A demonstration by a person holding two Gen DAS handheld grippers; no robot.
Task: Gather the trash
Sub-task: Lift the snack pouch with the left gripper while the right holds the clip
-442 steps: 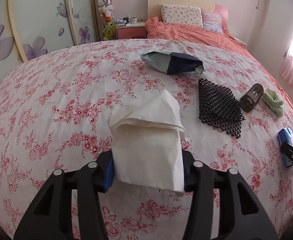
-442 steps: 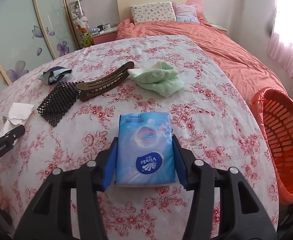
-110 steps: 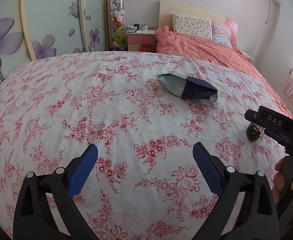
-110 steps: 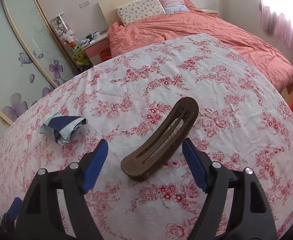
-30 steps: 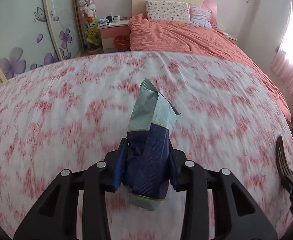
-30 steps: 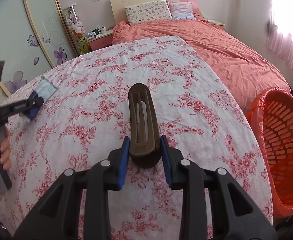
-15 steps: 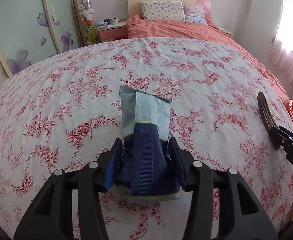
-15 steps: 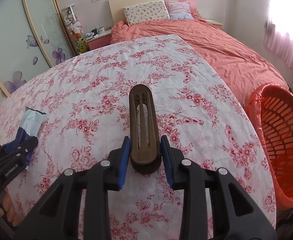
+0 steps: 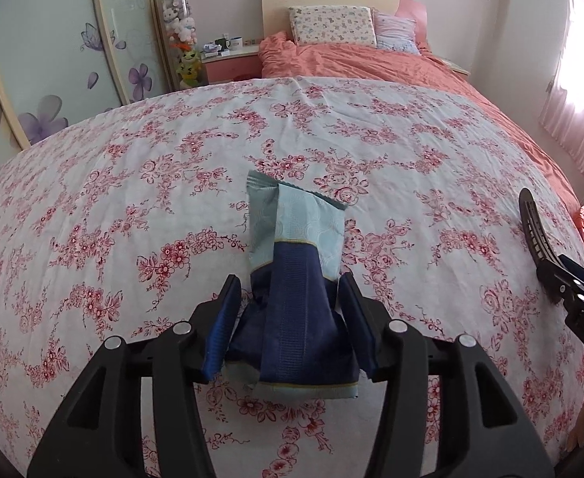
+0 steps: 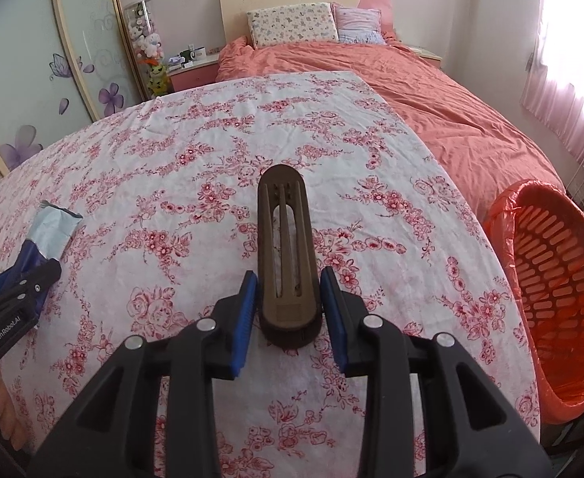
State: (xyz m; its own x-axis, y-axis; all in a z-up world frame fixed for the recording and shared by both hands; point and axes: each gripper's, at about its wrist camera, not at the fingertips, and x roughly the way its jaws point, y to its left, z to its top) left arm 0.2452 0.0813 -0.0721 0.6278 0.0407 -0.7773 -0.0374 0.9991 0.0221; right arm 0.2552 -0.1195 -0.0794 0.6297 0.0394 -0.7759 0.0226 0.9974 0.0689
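Observation:
My left gripper [image 9: 290, 312] is shut on a crumpled blue and pale-green snack wrapper [image 9: 295, 263] and holds it above the floral bedspread [image 9: 172, 183]. The wrapper also shows at the left of the right wrist view [image 10: 48, 235]. My right gripper [image 10: 290, 302] is shut on a long brown hair clip [image 10: 286, 255], held upright above the bedspread. The clip also shows at the right edge of the left wrist view [image 9: 531, 231]. An orange basket [image 10: 551, 279] lined with an orange bag stands on the floor to the right of the bed.
A salmon duvet [image 10: 431, 111] and two pillows [image 10: 292, 24] lie at the bed's head. A pink nightstand [image 9: 228, 59] with cups and a case of plush toys [image 9: 176, 36] stand at the back left. Wardrobe doors [image 9: 52, 79] line the left wall.
Both grippers have kept their holds and moved little in the last half second. A second ago the left gripper was swinging with the wrapper; it has settled lower over the bedspread.

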